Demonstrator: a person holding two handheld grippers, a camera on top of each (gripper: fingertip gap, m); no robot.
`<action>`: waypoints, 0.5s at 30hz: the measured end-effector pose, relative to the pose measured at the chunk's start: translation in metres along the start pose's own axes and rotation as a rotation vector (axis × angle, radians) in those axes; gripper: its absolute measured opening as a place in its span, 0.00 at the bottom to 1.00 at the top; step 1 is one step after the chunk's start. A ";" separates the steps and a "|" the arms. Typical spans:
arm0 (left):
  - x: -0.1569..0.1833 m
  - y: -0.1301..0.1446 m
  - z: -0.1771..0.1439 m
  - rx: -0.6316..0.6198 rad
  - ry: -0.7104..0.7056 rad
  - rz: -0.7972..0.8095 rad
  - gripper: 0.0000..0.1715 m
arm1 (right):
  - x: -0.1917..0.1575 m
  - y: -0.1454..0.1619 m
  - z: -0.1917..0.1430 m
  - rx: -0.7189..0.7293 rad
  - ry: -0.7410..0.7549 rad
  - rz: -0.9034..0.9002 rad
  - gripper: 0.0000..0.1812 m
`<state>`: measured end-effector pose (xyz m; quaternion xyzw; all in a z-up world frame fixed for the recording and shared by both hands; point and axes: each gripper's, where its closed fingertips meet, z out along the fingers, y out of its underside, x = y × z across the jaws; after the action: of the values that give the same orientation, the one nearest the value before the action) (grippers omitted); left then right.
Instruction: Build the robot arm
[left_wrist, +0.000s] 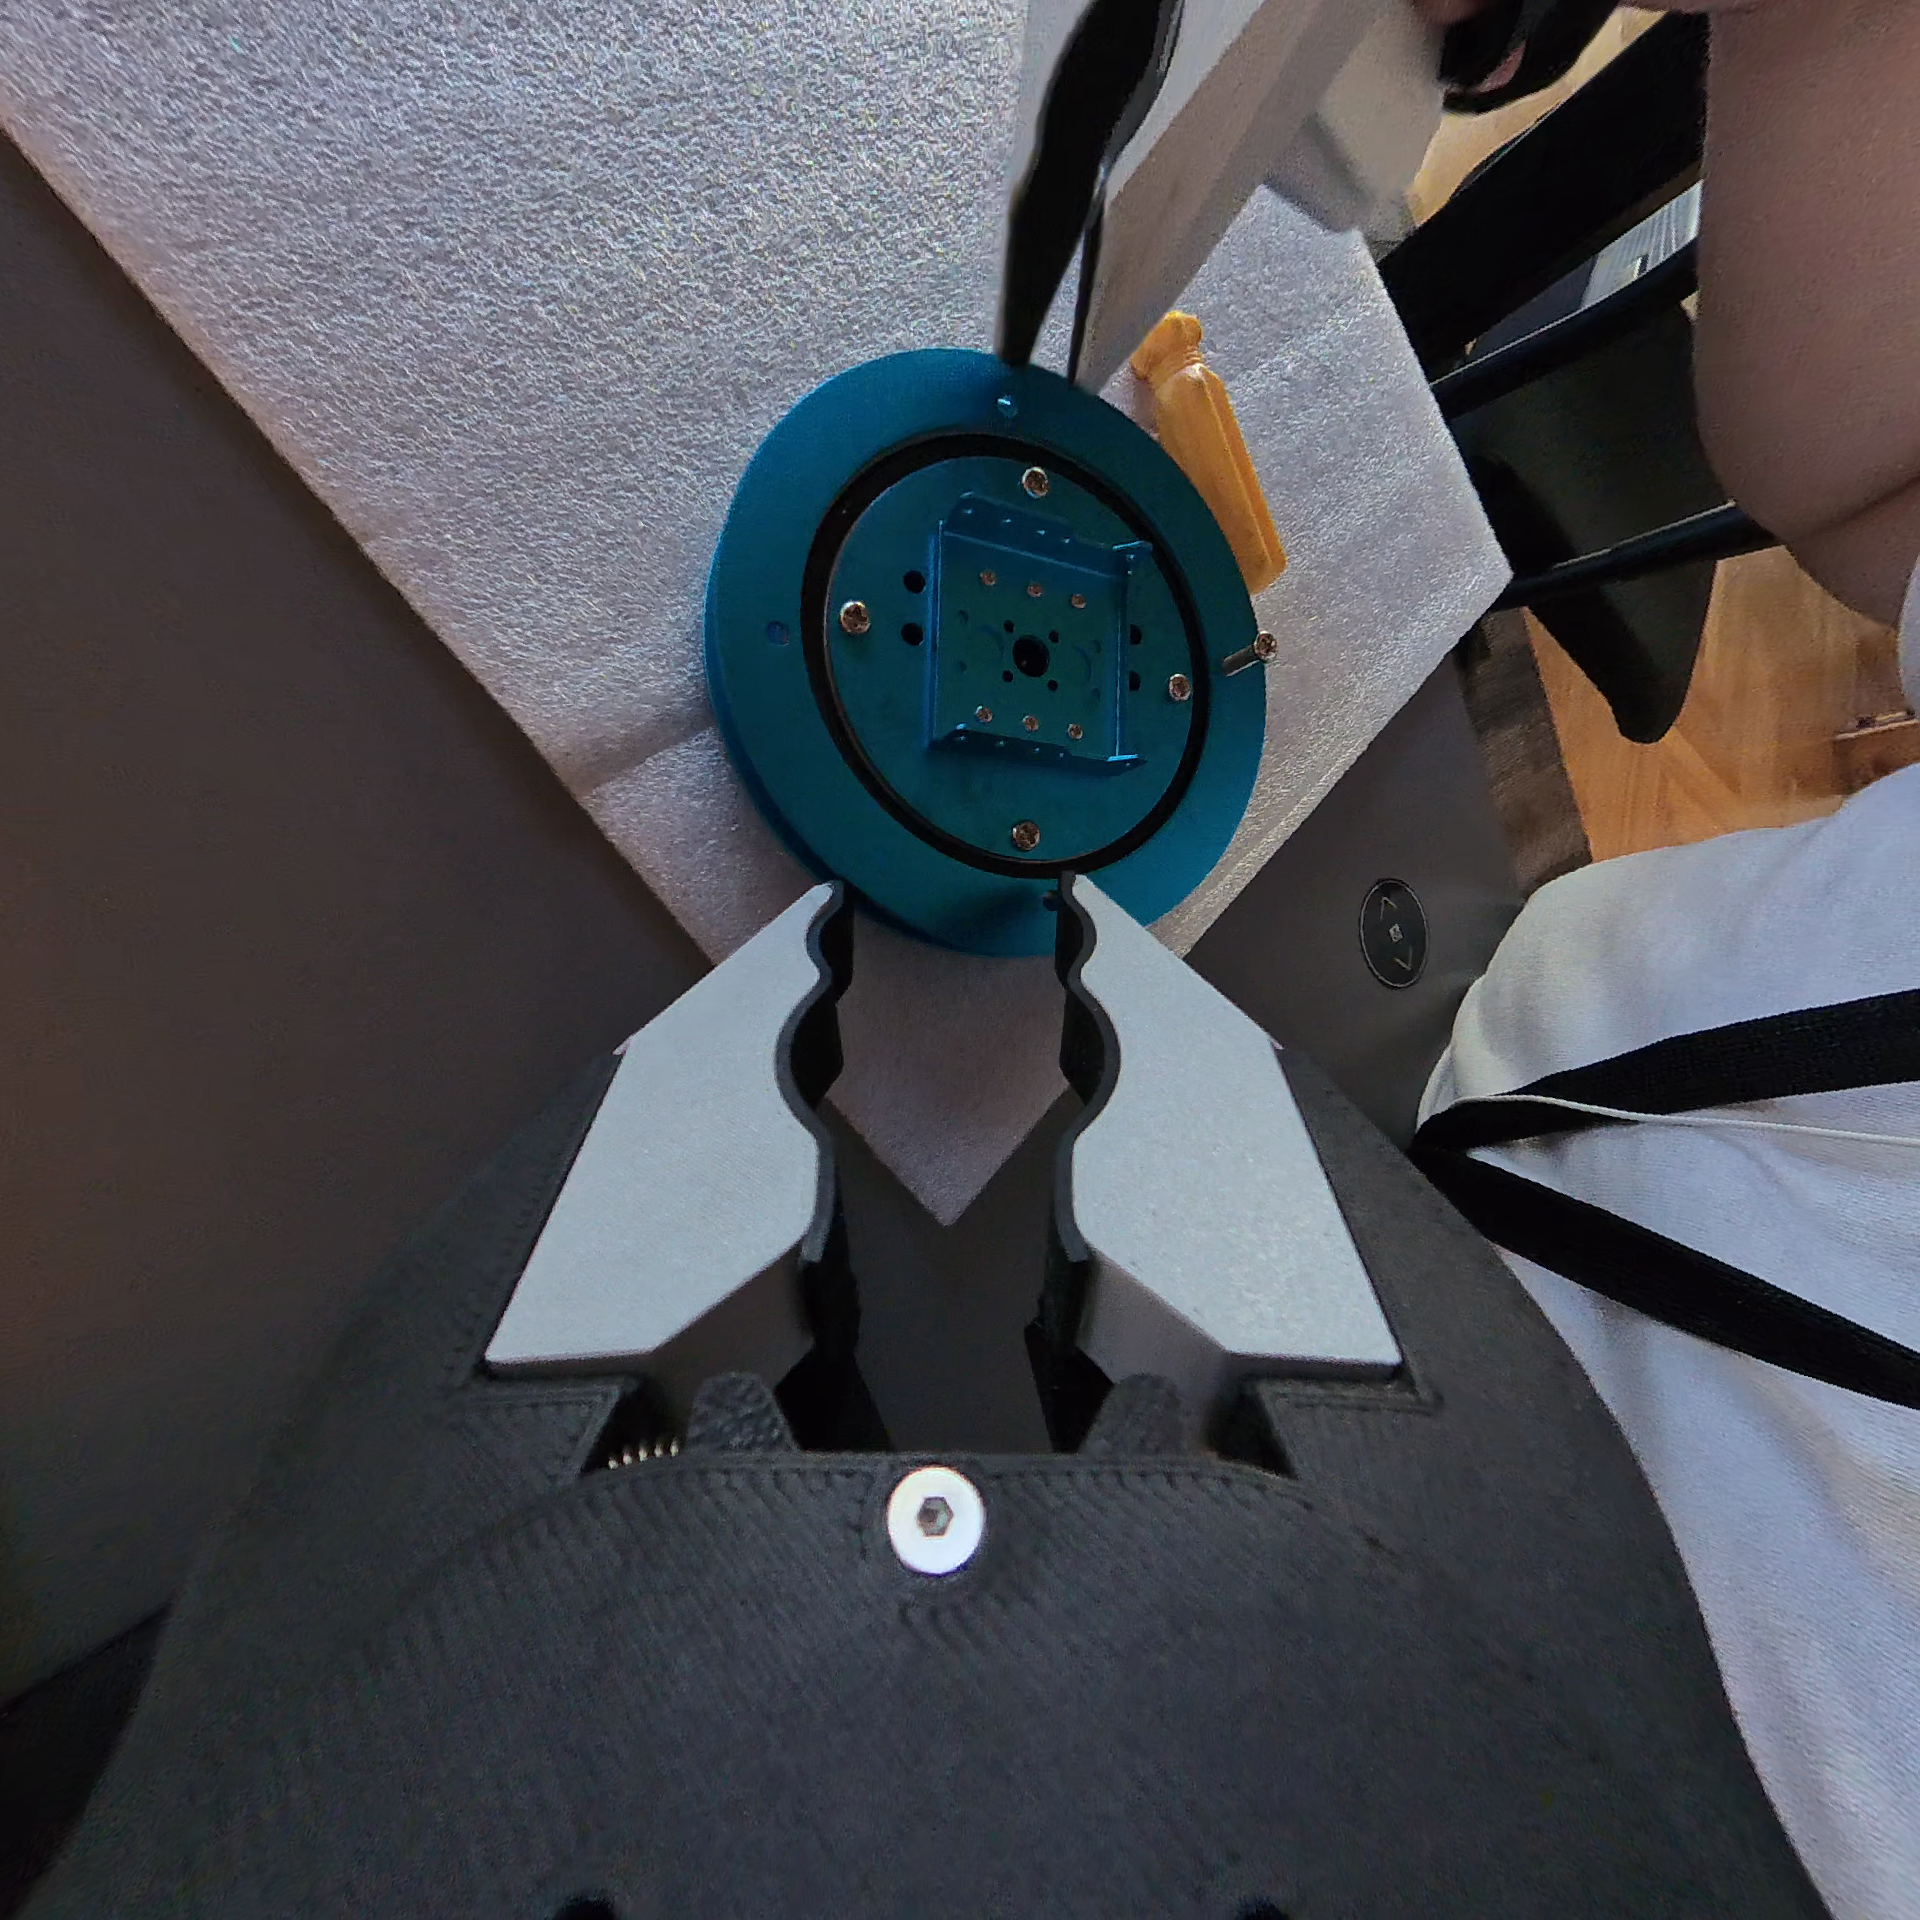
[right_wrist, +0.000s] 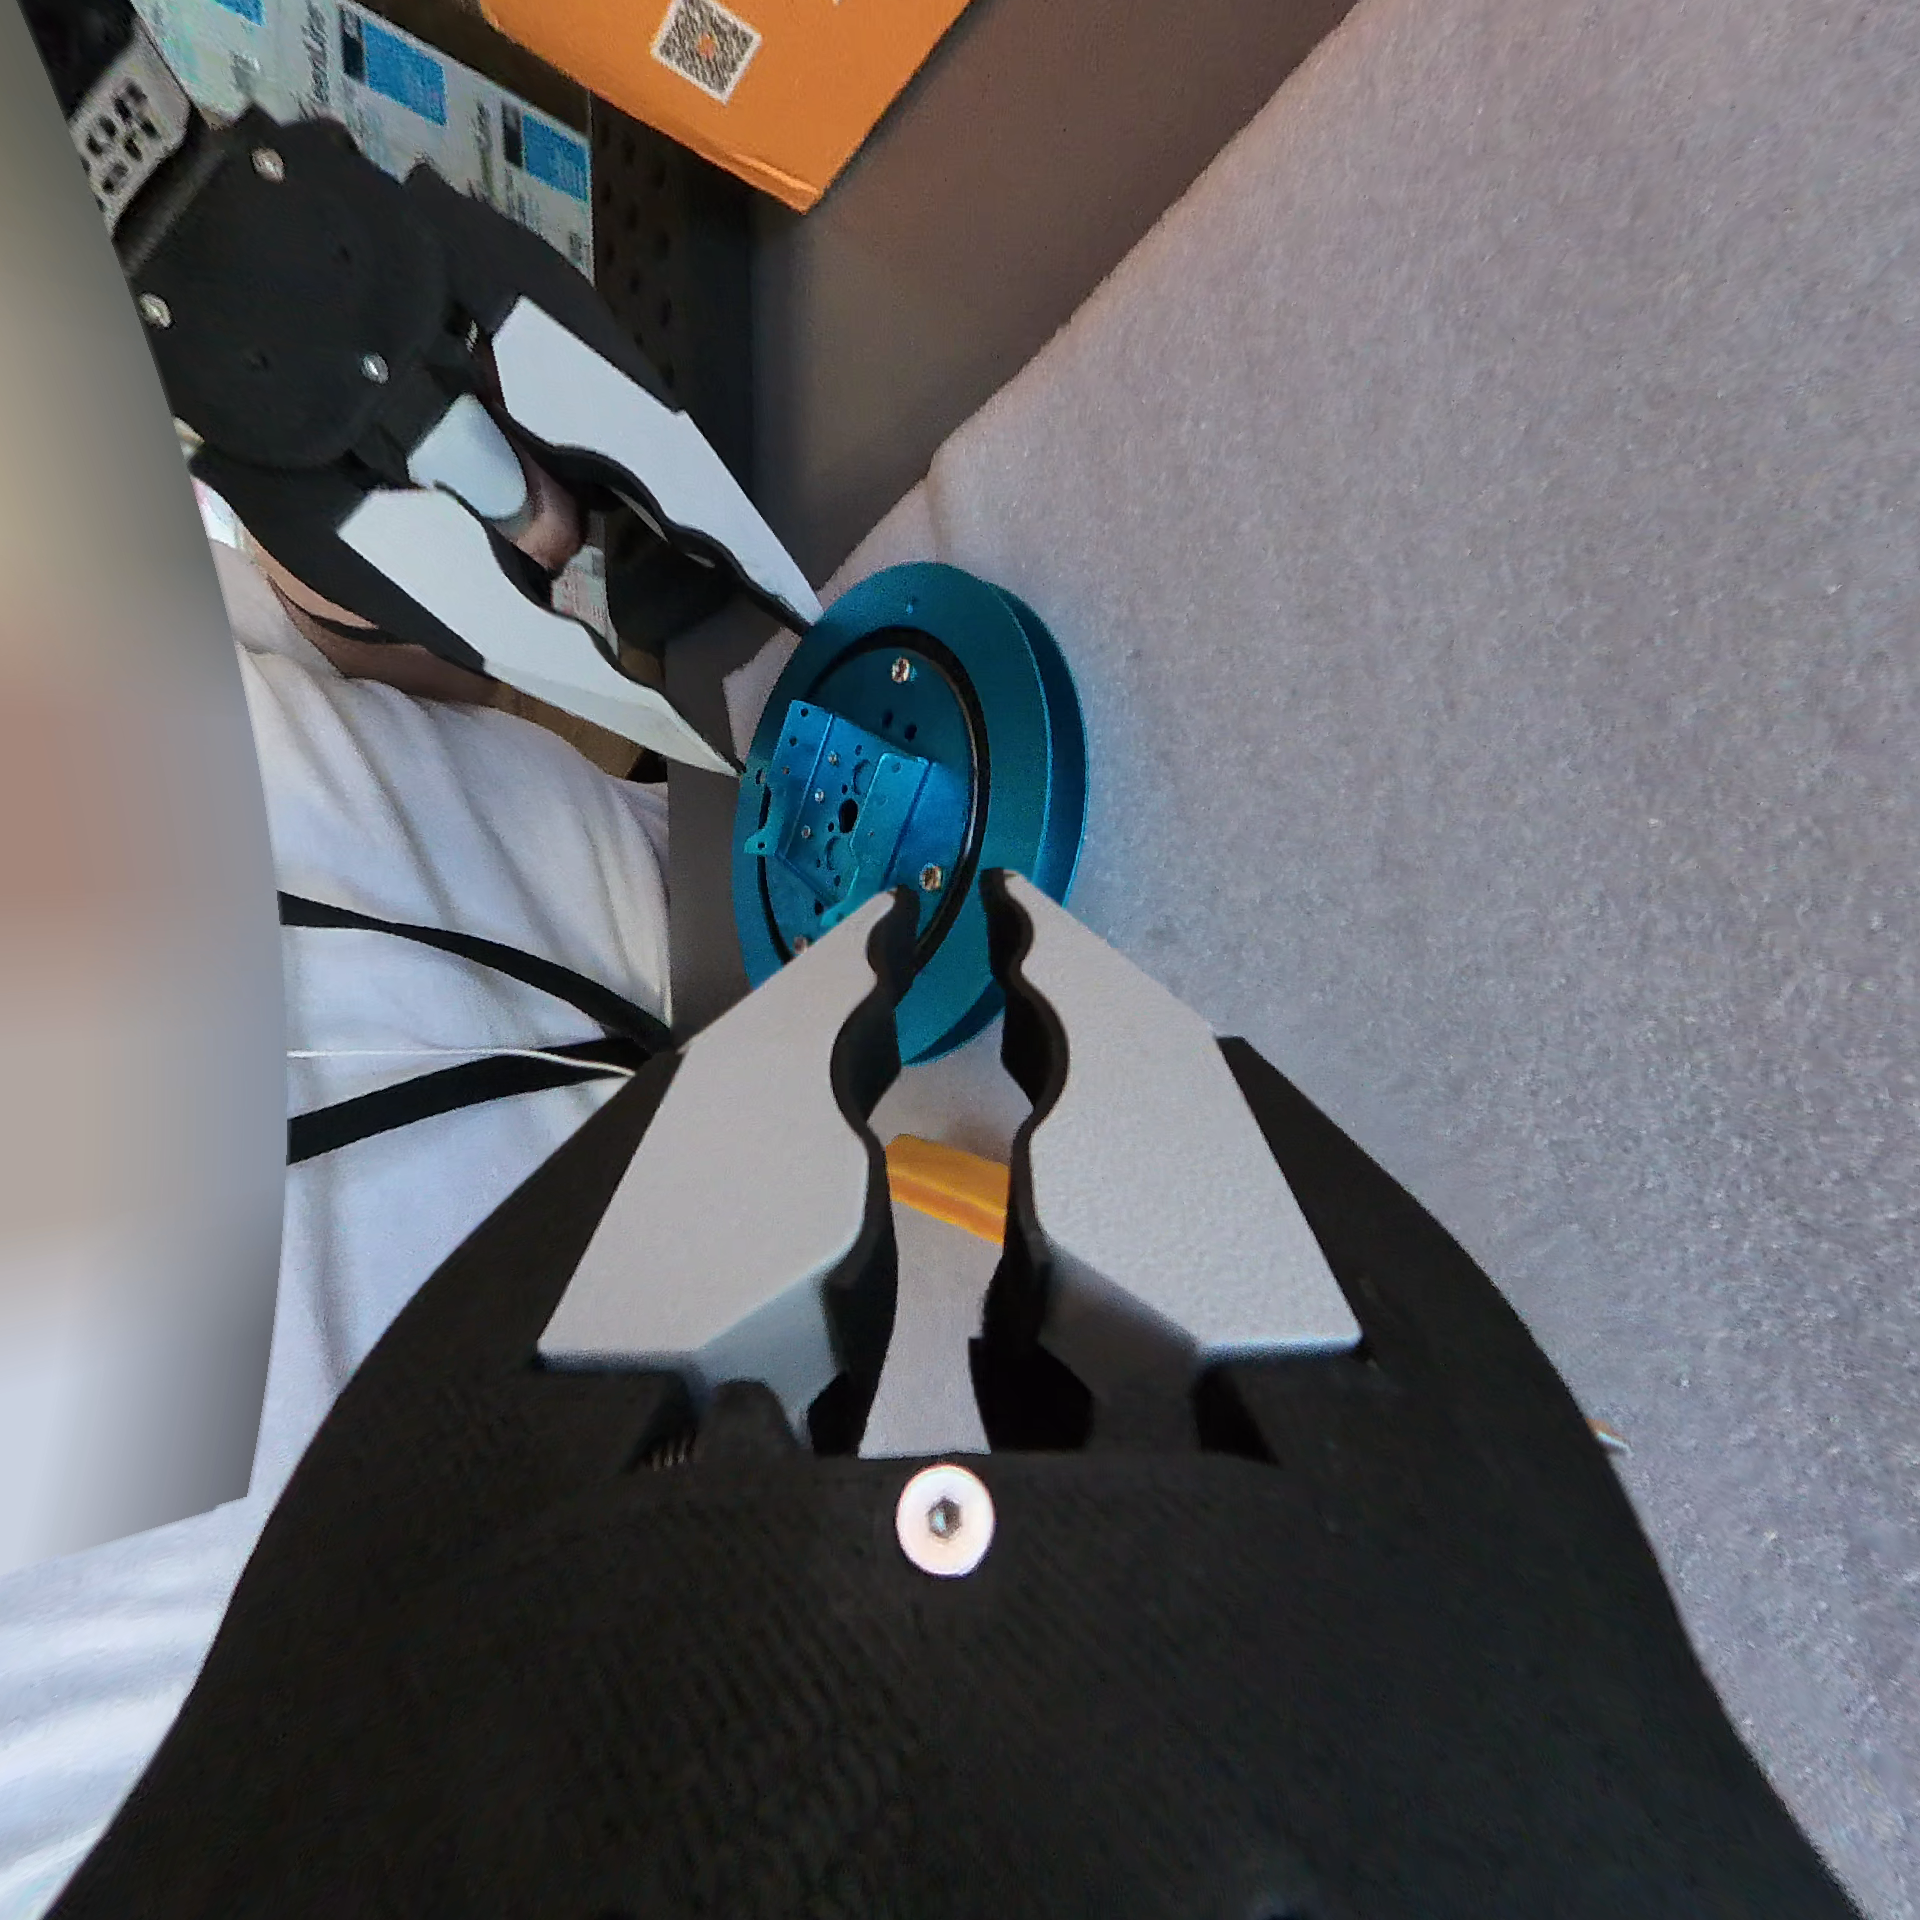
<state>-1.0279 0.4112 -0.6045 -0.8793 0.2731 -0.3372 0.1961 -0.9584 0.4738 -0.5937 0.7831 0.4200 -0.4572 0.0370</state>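
Note:
A blue round disc (left_wrist: 769, 665) with a black ring and a blue square bracket (left_wrist: 1029, 649) screwed to its middle lies on a white foam sheet (left_wrist: 520, 312). My left gripper (left_wrist: 951, 899) is open and empty, its tips at the disc's near edge. It also shows in the right wrist view (right_wrist: 777, 694), wide open beside the disc (right_wrist: 1029, 748). My right gripper (right_wrist: 948, 891) is open a narrow way, its tips at the disc's rim opposite the left one. It reaches in from the top of the left wrist view (left_wrist: 1049, 358). A yellow screwdriver handle (left_wrist: 1210, 457) and a loose screw (left_wrist: 1252, 652) lie by the disc.
The foam sheet lies on a dark table (left_wrist: 260, 831) with a round control button (left_wrist: 1392, 932). A person in a white shirt with black straps (left_wrist: 1714, 1195) stands close. An orange box (right_wrist: 727, 94) and printed cartons (right_wrist: 416, 94) stand beyond. Black chair legs (left_wrist: 1558, 468) stand on a wooden floor. Some 10 cm of space lies between my two pairs of fingers. From the left gripper's tips to the blue round disc (left_wrist: 769, 665) is close to 4 cm. Seen from the right wrist view (right_wrist: 885, 590) as well. Measured from the fingertips, the yellow screwdriver handle (left_wrist: 1210, 457) is 7 cm or so from the right gripper and 12 cm from the left. My right wrist view (right_wrist: 970, 1180) looks at it from another angle.

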 end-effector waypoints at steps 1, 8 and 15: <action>0.000 0.000 0.000 0.004 0.009 -0.004 0.22 | 0.000 0.004 0.002 -0.019 -0.002 0.004 0.04; 0.000 0.002 -0.002 0.010 0.051 -0.014 0.21 | -0.004 0.003 0.003 0.000 -0.026 0.001 0.02; -0.006 -0.003 -0.006 0.036 0.024 0.034 0.20 | 0.007 -0.022 -0.009 0.167 -0.037 -0.006 0.02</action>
<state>-1.0349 0.4165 -0.6014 -0.8669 0.2841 -0.3491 0.2145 -0.9660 0.4963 -0.5862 0.7737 0.3817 -0.5051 -0.0222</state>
